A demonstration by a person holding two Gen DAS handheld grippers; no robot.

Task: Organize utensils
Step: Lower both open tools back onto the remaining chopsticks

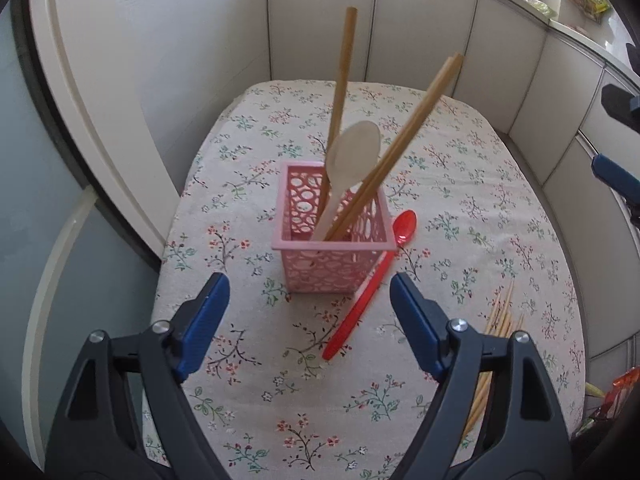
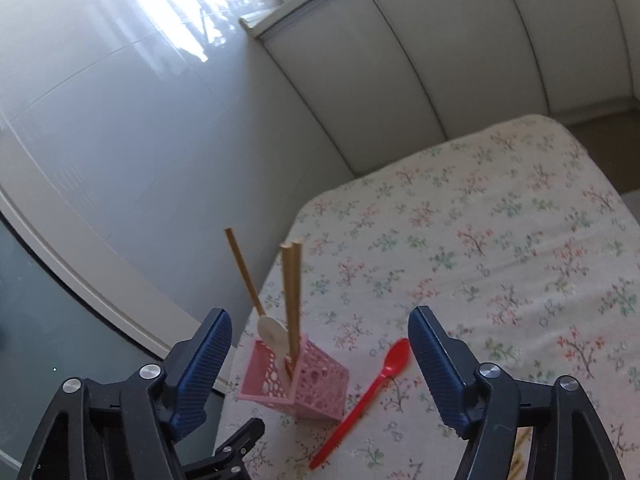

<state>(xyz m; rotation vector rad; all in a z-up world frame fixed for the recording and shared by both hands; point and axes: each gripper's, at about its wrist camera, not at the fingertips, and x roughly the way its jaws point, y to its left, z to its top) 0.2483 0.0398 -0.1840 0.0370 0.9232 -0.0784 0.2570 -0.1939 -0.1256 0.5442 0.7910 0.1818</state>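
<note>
A tabletop (image 1: 460, 184) covered with a floral cloth carries everything. Near its middle in the left wrist view stands a pink perforated basket (image 1: 332, 268), upright on the cloth. At the basket's 4 o'clock a red spoon (image 1: 368, 292) lies flat, its bowl toward 1 o'clock beside the basket's right corner, its handle running toward 7 o'clock. A bundle of thin bamboo skewers (image 1: 500, 324) lies on the cloth at the tabletop's 4 o'clock edge, well apart from the basket.

Both wrist views look down, sharing the pink basket (image 1: 335, 248).
</note>
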